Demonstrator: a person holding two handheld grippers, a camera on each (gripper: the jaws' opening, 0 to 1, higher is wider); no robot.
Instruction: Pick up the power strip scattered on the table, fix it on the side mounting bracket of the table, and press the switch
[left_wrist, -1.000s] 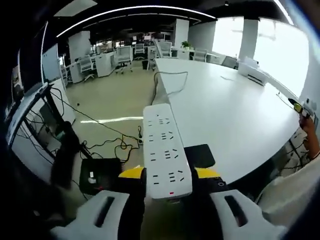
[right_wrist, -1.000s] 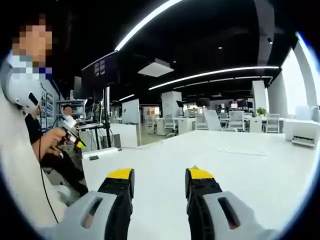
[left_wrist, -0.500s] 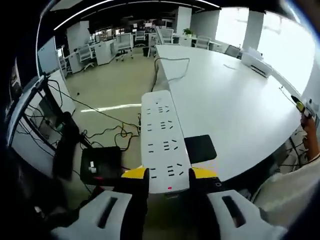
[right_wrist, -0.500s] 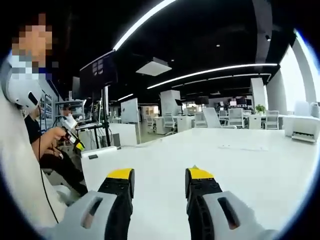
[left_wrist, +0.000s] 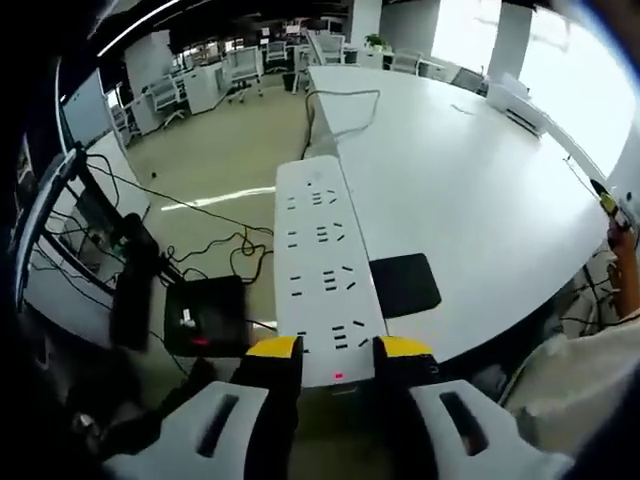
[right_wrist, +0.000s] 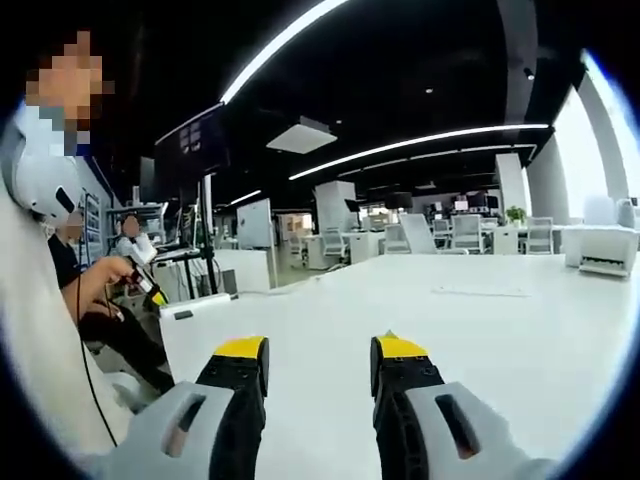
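Clamping the near end of the power strip (left_wrist: 326, 268), the left gripper (left_wrist: 338, 352) has its two yellow-tipped jaws pressed against the strip's long sides, one on each. The strip is a single long white bar, held off the tabletop (left_wrist: 480, 200) and running away from the camera along the tabletop's left edge, out over the floor (left_wrist: 215, 170). Its upper face carries four groups of sockets in a row, and one small red light glows at the gripped end. Just right of the strip, on the tabletop near its edge, lies one flat black square pad (left_wrist: 404, 284). Below on the floor sit one black box (left_wrist: 205, 316) and a tangle of black cables (left_wrist: 215, 262). Farther along the tabletop, a thin cord (left_wrist: 345, 106) loops across the white surface.

In the right gripper view, the right gripper (right_wrist: 318, 362) hangs over the tabletop with its two jaws parted and nothing between them. At the left sits a person (right_wrist: 90, 290) holding a small yellow-tipped object.
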